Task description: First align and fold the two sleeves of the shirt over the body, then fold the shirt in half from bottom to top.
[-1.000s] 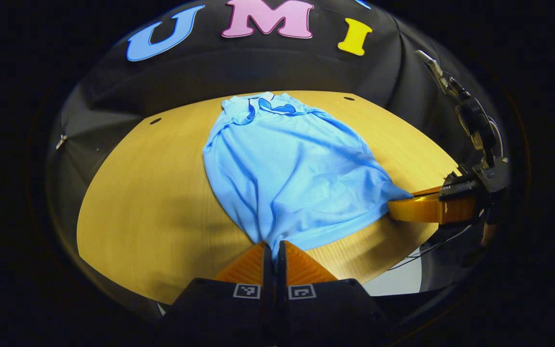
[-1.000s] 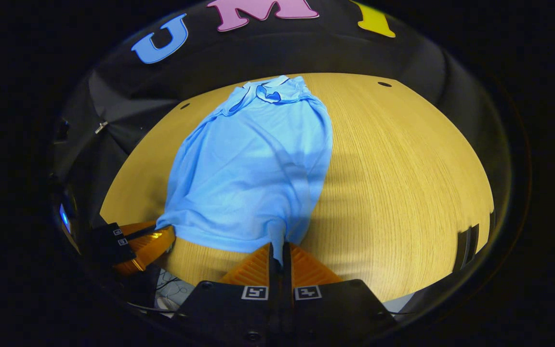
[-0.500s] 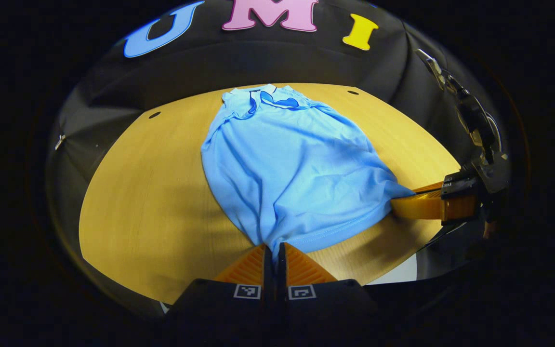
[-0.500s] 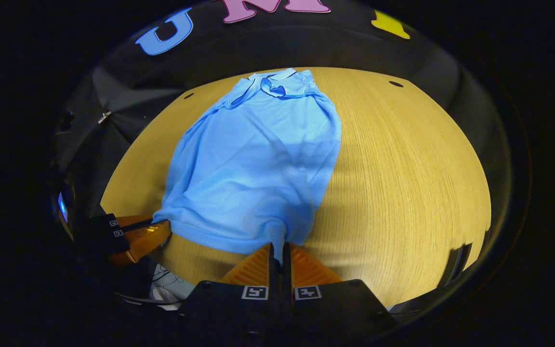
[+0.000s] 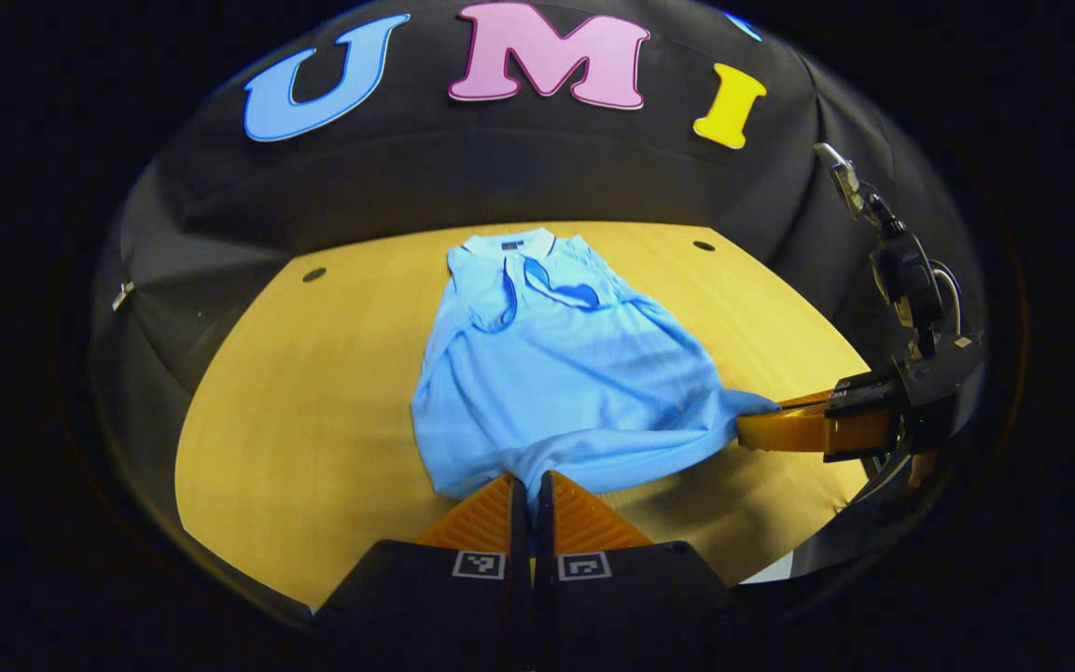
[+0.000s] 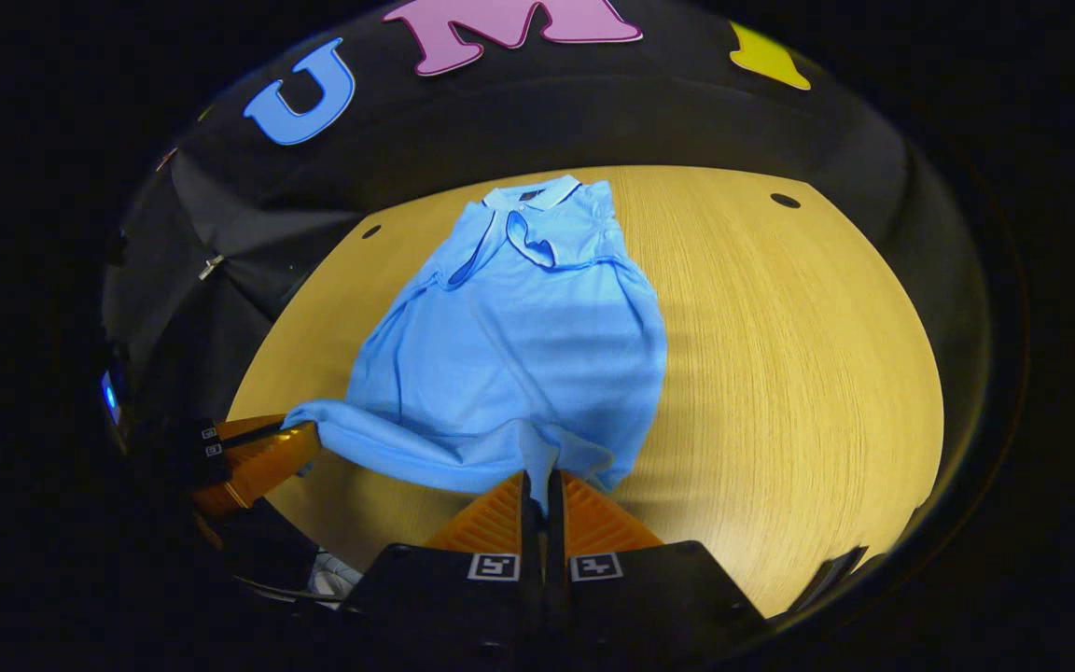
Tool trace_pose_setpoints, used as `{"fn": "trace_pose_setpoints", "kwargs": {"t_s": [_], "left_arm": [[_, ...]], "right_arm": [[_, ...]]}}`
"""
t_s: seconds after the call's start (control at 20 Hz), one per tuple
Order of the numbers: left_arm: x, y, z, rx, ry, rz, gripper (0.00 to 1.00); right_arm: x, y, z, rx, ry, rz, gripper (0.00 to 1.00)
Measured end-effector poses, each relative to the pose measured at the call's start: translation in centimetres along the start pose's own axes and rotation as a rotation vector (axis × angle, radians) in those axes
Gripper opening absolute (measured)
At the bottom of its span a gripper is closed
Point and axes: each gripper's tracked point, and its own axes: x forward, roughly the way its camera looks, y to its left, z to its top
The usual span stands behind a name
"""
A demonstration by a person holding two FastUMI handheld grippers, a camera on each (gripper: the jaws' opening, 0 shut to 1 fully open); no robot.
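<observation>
A light blue polo shirt [image 5: 556, 373] [image 6: 519, 345] lies on the wooden table [image 5: 295, 392] [image 6: 780, 355], collar at the far end and both sleeves folded over the body. My left gripper [image 5: 528, 485] is shut on the hem's left corner, held above the table. My right gripper [image 6: 539, 483] is shut on the hem's other corner; in the left gripper view it [image 5: 761, 425] reaches in from the right. The left gripper [image 6: 300, 443] comes in from the left in the right gripper view. The lifted hem hangs between the two, and the lower body bunches up.
The black cloth wall [image 5: 500, 177] closes off the table's far side. Small dark holes [image 5: 314, 274] [image 6: 785, 200] mark the tabletop near its far corners. Bare wood lies on both sides of the shirt. The table's near edge is just below the grippers.
Both grippers have risen and moved toward the collar with the hem, so the lower part of the shirt has lifted off the table and the shirt looks shorter.
</observation>
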Motion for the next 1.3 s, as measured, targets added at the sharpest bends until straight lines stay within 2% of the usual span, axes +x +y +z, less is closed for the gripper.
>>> {"fn": "trace_pose_setpoints", "kwargs": {"t_s": [0.45, 0.6, 0.75, 0.9, 1.0, 1.1, 1.3], "left_arm": [[4.8, 3.4, 11.1, -0.088, -0.119, 0.055, 0.06], [7.0, 4.8, 15.0, -0.086, -0.146, 0.074, 0.06], [9.1, 5.9, 19.4, -0.129, -0.176, 0.07, 0.06], [11.5, 7.1, 22.8, -0.095, -0.207, 0.08, 0.06], [13.5, 7.5, 24.3, -0.076, -0.213, 0.078, 0.06], [15.8, 8.5, 25.5, -0.033, -0.216, 0.092, 0.06], [21.3, 9.8, 27.2, -0.039, -0.188, 0.073, 0.06]], "right_arm": [[3.8, 0.1, 13.1, -0.103, -0.13, 0.023, 0.05], [5.5, 0.7, 18.0, -0.133, -0.179, 0.023, 0.05], [7.1, 0.7, 21.6, -0.14, -0.21, 0.025, 0.05], [8.9, 0.5, 25.1, -0.146, -0.242, 0.026, 0.05], [10.7, 0.0, 28.1, -0.206, -0.281, -0.001, 0.05], [12.7, -0.2, 30.2, -0.213, -0.301, -0.01, 0.05], [17.1, -1.7, 33.5, -0.204, -0.338, -0.058, 0.05]]}}
